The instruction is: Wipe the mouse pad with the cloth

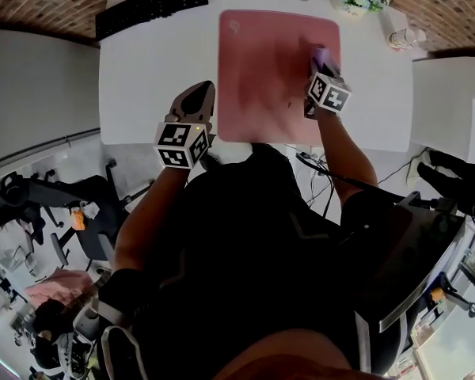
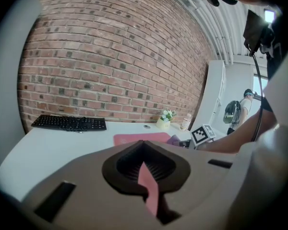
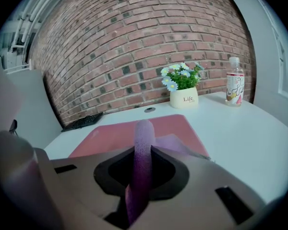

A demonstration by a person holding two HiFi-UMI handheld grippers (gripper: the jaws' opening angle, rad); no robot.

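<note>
Cloth (image 1: 321,55) under the right gripper (image 1: 316,68) on the pink mouse pad's (image 1: 261,85) far-right part, left gripper (image 1: 199,95) just off its left edge; left gripper view: jaws nearly together; right gripper view: jaws clamped on the cloth, pad stretching ahead and left.
</note>
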